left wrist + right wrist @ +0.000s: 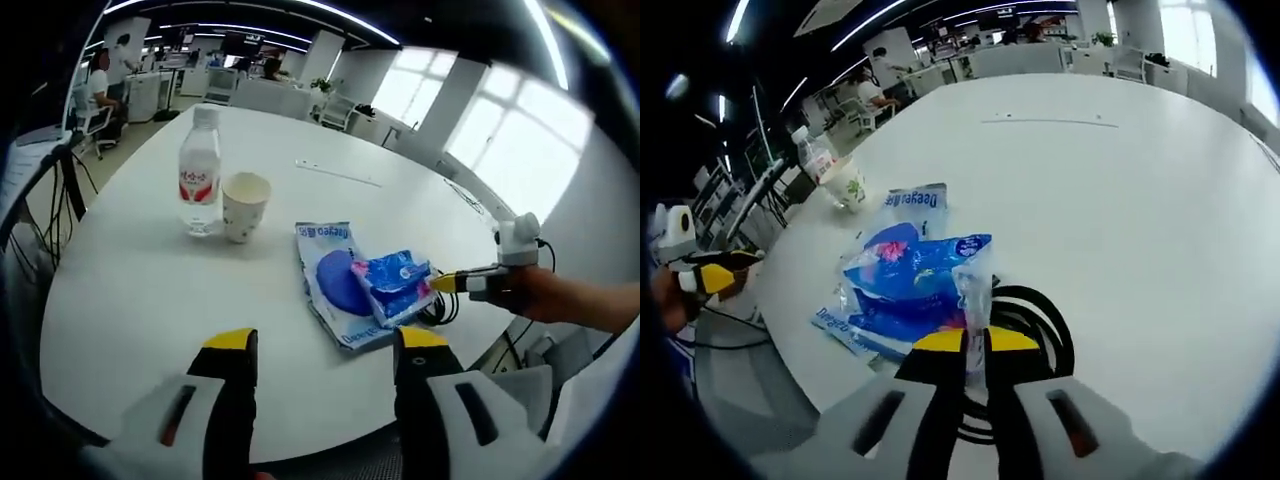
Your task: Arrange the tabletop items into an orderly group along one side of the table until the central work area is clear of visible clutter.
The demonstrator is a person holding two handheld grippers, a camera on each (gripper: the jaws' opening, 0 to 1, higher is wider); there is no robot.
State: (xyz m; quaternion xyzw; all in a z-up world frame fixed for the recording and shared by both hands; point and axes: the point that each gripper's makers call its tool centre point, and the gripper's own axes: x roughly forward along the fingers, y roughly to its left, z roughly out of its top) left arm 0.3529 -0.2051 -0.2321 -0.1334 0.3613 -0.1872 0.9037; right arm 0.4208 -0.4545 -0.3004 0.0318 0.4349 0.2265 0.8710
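A small blue snack packet (395, 283) lies on a larger flat blue packet (333, 285) near the round white table's (150, 290) right edge. My right gripper (447, 283) comes in from the right, held by a hand, and touches the small packet. In the right gripper view my right gripper (976, 343) is shut on the clear edge of the small packet (915, 268), with the larger packet (912, 202) underneath. A water bottle (200, 172) and a paper cup (244, 205) stand together farther back. My left gripper (325, 345) is open above the near table edge.
A coil of black cable (1038, 322) lies beside the packets under my right gripper. A thin white strip (338, 173) lies at the far side. The bottle (815, 155) and cup (846, 185) stand near the table's rim. Office desks, chairs and seated people are behind.
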